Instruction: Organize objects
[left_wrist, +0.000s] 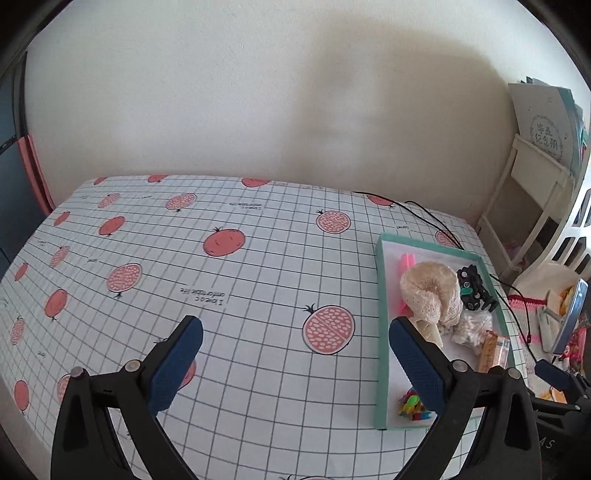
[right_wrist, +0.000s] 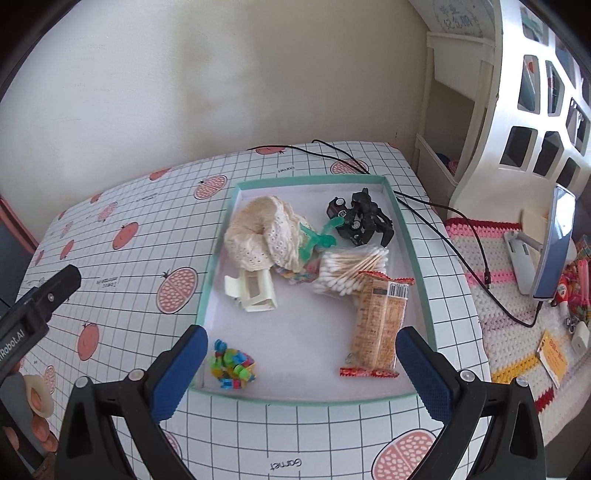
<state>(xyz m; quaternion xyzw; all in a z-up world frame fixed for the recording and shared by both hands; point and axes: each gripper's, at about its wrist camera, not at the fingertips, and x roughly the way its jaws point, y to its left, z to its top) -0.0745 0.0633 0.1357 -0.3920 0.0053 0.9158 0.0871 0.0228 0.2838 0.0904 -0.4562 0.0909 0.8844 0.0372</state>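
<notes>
- The left gripper hangs over the grid tablecloth, jaws spread wide with nothing between them.
- The right gripper hovers at the near edge of the tray, jaws likewise spread and empty.
- The tray, green-rimmed with a white floor, sits on the right side of the cloth; in the left view it lies just right of the left gripper's right finger.
- Inside the tray, far left: a cream lace cloth, bunched.
- Just in front of the lace: a white hair claw.
- Far right corner: a black toy, with a green plastic piece between it and the lace.
- Middle: a bag of cotton swabs, touching the top of a snack pack that runs toward the near rim.
- Near left corner: a heap of bright clips, close beside the right gripper's left finger.
- A black cable runs from the back of the table past the tray's right side onto a crochet mat.
- A phone on a stand rests on that mat.
- At the left edge of the right view, a hand holds the left gripper's handle.
</notes>
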